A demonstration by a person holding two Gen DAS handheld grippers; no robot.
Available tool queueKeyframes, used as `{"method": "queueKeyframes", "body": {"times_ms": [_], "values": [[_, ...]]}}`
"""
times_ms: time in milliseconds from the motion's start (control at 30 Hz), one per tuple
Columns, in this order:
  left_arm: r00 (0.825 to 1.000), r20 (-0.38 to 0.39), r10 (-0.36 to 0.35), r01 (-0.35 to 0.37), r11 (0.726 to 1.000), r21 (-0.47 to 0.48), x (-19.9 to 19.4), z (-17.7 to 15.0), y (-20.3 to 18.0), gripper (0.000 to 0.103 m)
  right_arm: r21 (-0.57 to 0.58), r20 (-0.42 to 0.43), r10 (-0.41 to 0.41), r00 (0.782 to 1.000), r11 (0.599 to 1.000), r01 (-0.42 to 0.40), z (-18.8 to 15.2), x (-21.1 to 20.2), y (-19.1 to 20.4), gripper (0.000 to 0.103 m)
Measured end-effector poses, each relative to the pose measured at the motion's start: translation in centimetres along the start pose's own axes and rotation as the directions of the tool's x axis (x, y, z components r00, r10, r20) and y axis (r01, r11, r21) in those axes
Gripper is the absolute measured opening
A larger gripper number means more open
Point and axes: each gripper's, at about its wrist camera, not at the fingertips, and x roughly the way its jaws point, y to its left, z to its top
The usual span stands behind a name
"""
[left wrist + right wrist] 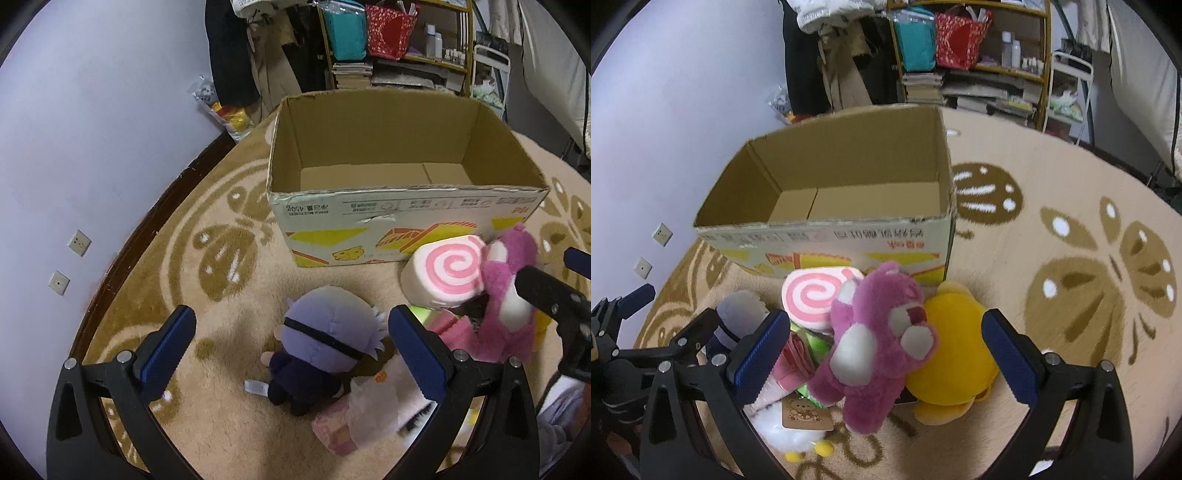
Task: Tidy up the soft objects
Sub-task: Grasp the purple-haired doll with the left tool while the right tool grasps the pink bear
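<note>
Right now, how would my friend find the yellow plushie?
Find the big open cardboard box on the rug. Plush toys are heaped at its front; the yellow plushie is rightmost, pressed against the purple-pink bear. It's the only plain yellow one.

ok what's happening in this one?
A person holding a gripper in each hand is about to sort plush toys into the open cardboard box on the rug; no toys show inside it. Both grippers are open and hold nothing. The left gripper hovers over the purple-haired doll. The right gripper straddles the purple bear, which leans on the yellow plush beside the pink swirl cushion.
</note>
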Motion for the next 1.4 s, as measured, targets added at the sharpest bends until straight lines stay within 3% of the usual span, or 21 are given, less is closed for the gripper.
{"method": "queueKeyframes", "body": {"times_ms": [100,300,400,567,633,800,967,1033,1233,1333,1400], "values": [[1.000,-0.019,-0.002,0.002,1.000,0.004,1.1,0.2,-0.1,0.103,-0.016,-0.016,-0.003,1.000,1.000,0.003,-0.1,0.8,0.3,0.103],[0.997,-0.081,0.006,-0.004,1.000,0.020,3.6,0.2,-0.5,0.103,-0.009,-0.083,0.030,0.996,0.999,-0.031,-0.3,2.8,0.6,0.084],[0.993,-0.118,0.004,-0.002,1.000,0.019,4.8,-0.1,-0.3,0.103,-0.017,-0.089,0.025,0.996,0.999,-0.027,-0.4,3.2,0.6,0.083],[0.985,-0.156,-0.079,0.070,0.996,-0.056,5.8,-0.4,0.7,0.103,0.001,-0.088,0.041,0.995,0.999,-0.041,-0.2,3.2,0.2,0.082],[0.982,-0.162,-0.094,0.082,0.994,-0.076,6.0,-0.5,0.8,0.103,0.006,-0.089,0.041,0.995,0.999,-0.041,-0.2,3.2,0.3,0.077],[0.968,-0.205,-0.144,0.129,0.988,-0.086,6.8,-0.8,0.4,0.103,0.014,-0.094,0.058,0.994,0.998,-0.057,0.0,3.3,0.2,0.077],[0.965,-0.220,-0.142,0.130,0.989,-0.068,7.7,-1.0,-0.2,0.103,0.003,-0.092,0.062,0.994,0.998,-0.062,-0.1,3.2,0.3,0.075],[0.961,-0.229,-0.156,0.140,0.987,-0.085,8.0,-1.0,-0.3,0.103,0.000,-0.092,0.062,0.994,0.998,-0.062,-0.1,3.0,0.1,0.068],[0.947,-0.266,-0.180,0.149,0.980,-0.133,9.6,-1.2,0.1,0.103,-0.006,-0.121,0.054,0.991,0.998,-0.055,-0.3,3.7,0.3,0.070],[0.951,-0.262,-0.162,0.134,0.984,-0.120,10.1,-1.1,-0.1,0.102,-0.050,-0.126,0.025,0.992,0.998,-0.031,-0.5,4.0,1.0,0.071],[0.953,-0.258,-0.156,0.130,0.985,-0.116,10.3,-0.9,-0.2,0.097,-0.076,-0.127,0.001,0.992,0.997,-0.010,-0.5,4.3,1.2,0.071]]}}
